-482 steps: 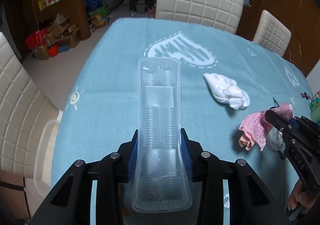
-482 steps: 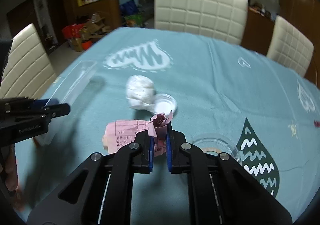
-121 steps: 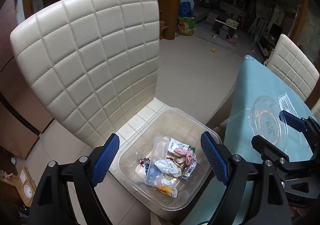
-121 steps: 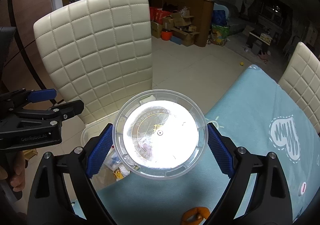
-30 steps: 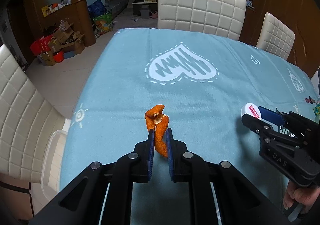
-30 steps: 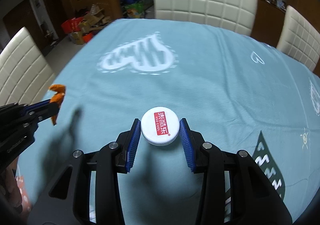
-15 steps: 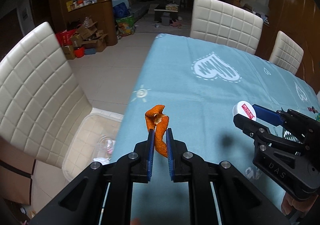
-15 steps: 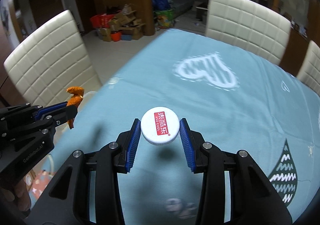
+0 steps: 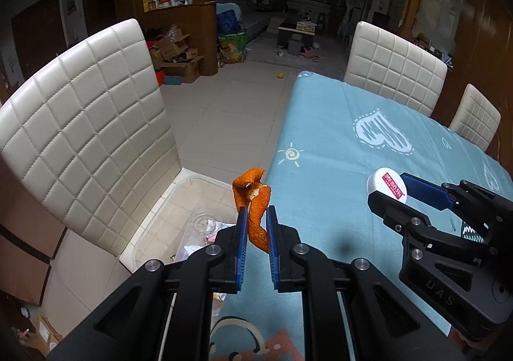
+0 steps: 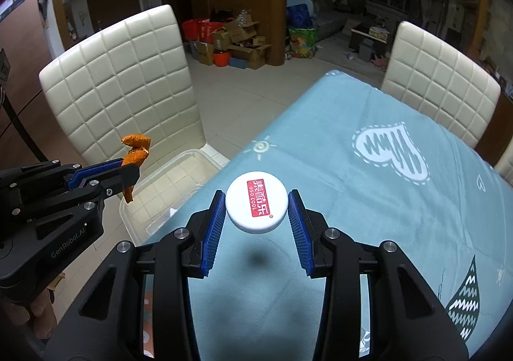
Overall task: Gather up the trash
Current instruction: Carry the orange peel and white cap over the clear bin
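My left gripper [image 9: 255,212] is shut on a curled strip of orange peel [image 9: 253,197], held in the air over the table's left edge. The peel [image 10: 136,152] and that gripper [image 10: 130,170] also show at the left of the right wrist view. My right gripper [image 10: 256,200] is shut on a white round lid with a red label [image 10: 256,205], above the light blue tablecloth [image 10: 368,187]. From the left wrist view the lid [image 9: 388,184] sits at the right. A clear plastic bin [image 9: 192,200] holding trash stands on the floor below the table edge.
A cream quilted chair [image 9: 86,126] stands right behind the bin [image 10: 166,197]. Two more cream chairs [image 9: 394,72] line the table's far side. Cardboard boxes and bags [image 10: 237,40] are piled by a wooden counter across the tiled floor. A hand [image 10: 35,319] grips the left tool.
Both grippers have swung left toward the table's edge, still carrying the peel and the lid. The bin and the chair behind it now fill more of both views.
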`<state>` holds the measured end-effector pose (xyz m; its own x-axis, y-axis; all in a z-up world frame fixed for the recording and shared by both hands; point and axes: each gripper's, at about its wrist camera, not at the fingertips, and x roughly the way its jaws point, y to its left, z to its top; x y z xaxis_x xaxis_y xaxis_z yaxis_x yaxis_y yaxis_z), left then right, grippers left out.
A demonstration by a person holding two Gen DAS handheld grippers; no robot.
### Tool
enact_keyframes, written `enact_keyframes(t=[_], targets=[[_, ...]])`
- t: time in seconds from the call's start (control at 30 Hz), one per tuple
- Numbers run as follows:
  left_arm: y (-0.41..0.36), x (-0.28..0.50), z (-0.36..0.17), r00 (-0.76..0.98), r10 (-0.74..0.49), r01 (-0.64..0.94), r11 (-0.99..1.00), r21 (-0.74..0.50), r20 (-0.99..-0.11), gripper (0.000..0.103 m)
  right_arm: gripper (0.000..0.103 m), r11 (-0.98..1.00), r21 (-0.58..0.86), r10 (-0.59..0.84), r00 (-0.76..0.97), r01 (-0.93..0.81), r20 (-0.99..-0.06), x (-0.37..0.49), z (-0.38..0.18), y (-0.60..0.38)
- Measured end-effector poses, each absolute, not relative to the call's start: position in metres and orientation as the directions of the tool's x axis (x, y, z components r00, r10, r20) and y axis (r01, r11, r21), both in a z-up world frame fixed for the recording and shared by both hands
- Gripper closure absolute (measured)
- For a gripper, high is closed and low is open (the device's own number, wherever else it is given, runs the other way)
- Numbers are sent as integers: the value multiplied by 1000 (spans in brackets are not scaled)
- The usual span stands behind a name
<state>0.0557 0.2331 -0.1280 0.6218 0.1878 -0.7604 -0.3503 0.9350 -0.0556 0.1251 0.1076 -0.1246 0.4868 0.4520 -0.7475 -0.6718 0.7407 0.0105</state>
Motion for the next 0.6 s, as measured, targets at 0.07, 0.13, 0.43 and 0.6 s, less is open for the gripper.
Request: enact_keyframes(t=[0.07, 0.13, 0.43, 0.6], targets=[[236, 53, -126, 624, 196, -355, 933, -52, -757, 91, 61, 736, 11, 458, 486, -677, -745, 124, -122, 112], [240, 52, -125, 625, 199, -363, 930, -56, -755, 91, 61, 729, 7, 462, 485, -684, -743, 123, -120, 118], [259, 45, -122, 624, 230, -407, 912, -58, -747, 91, 61, 699, 4, 482, 466, -716, -742, 119, -118, 139], [270, 42, -127, 612, 240, -428, 902, -60, -754, 91, 60, 682, 14, 493, 445, -731, -748, 119, -123, 152]])
